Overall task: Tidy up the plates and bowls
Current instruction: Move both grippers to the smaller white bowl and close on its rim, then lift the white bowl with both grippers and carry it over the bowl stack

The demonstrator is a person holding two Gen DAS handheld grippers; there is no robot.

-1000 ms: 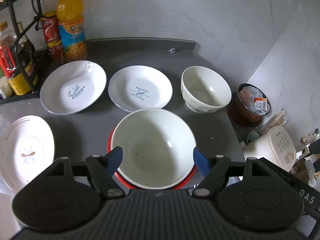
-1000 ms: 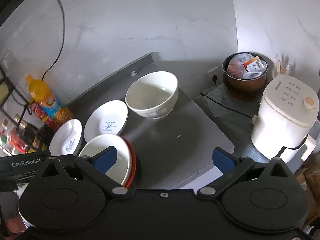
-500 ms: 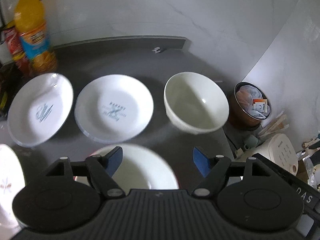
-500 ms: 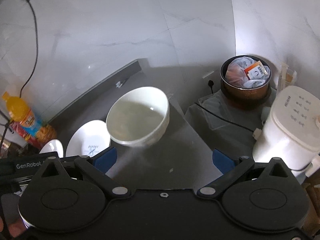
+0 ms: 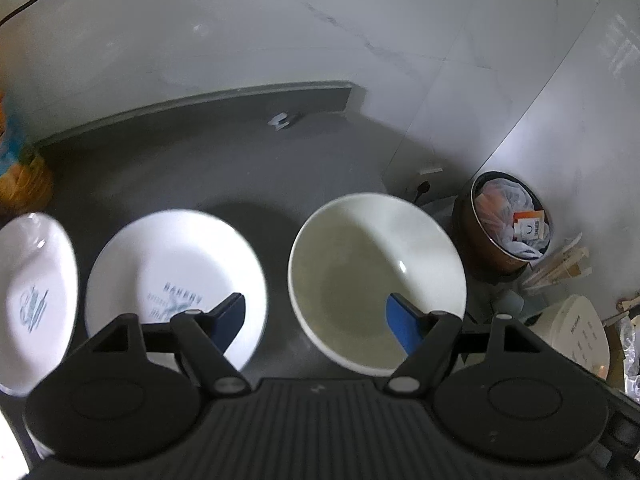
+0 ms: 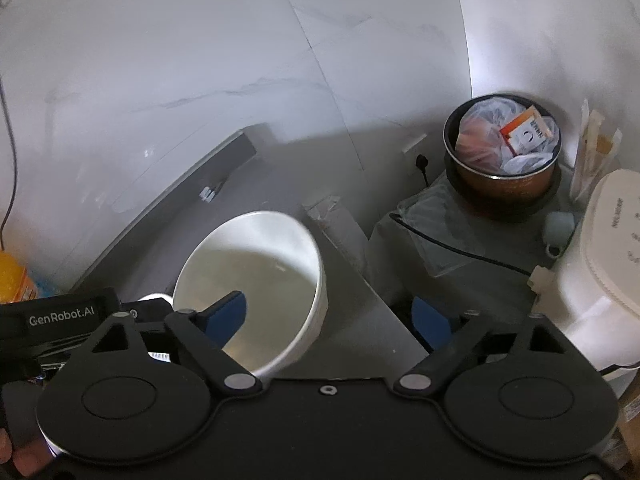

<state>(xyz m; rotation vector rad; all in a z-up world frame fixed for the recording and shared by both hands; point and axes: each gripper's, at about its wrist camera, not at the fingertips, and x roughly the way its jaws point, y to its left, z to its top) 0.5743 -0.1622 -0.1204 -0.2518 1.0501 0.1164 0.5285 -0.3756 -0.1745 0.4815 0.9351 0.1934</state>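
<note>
A deep white bowl [image 5: 376, 276] stands at the right end of the grey counter [image 5: 192, 168]. My left gripper [image 5: 316, 316] is open above the counter; its right finger hangs over the bowl's inside and its left finger over a white "Bakery" plate [image 5: 168, 272]. A second printed white plate [image 5: 32, 300] lies further left. In the right wrist view the same bowl [image 6: 260, 276] sits low and left. My right gripper [image 6: 332, 316] is open too, its left finger over the bowl's inside and its right finger beyond the rim. The left gripper's body [image 6: 60, 316] shows at the left edge.
Right of the counter's edge, lower down, stand a brown pot [image 6: 504, 160] stuffed with bags and packets and a white rice cooker [image 6: 600, 272]. A black cable [image 6: 460, 252] runs across the grey cover there. An orange juice bottle [image 5: 16, 160] stands at the far left by the wall.
Both grippers have moved forward and right toward the deep white bowl, which now looks much larger. The bowl on the red plate has dropped out of both views. Both grippers stay open.
</note>
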